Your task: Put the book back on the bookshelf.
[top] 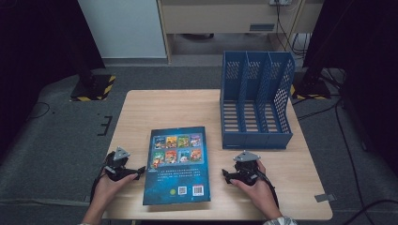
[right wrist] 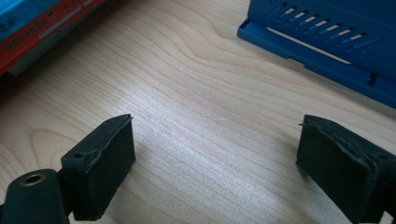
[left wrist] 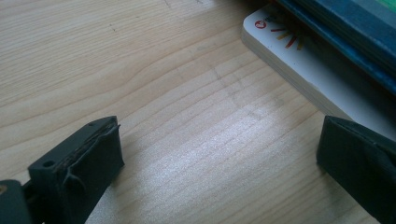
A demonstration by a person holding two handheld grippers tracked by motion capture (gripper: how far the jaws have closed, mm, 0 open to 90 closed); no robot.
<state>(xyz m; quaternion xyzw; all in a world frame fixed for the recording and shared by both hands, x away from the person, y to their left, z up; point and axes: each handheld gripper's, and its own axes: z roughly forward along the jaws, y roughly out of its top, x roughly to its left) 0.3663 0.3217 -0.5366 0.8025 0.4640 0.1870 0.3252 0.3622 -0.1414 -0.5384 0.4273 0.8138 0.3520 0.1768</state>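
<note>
Nearest the camera in the high view, two hands come in from the bottom edge, each holding a gripper low over the wooden table (top: 155, 105). The left gripper (top: 139, 171) sits just beside the left edge of the book (top: 178, 164), pointing toward it. In the left gripper view its two black jaws stand wide apart with bare wood between them; nothing is held. Past the right-hand jaw in that view lie the pale page edges and a white corner of the book.

The right gripper (top: 225, 175) rests near the book's right edge, with a strip of table between them. In the right gripper view its jaws are also spread, with nothing in the gap.

The book lies flat at the near middle of the table, its blue back cover up, showing eight small cover pictures in two rows and two square codes near the bottom. Its lower edge lies close to the table's near edge.

Farther back, on the right half of the table, stands a blue perforated file rack (top: 256, 98) with three compartments, its open front facing the person, well apart from the book.
</note>
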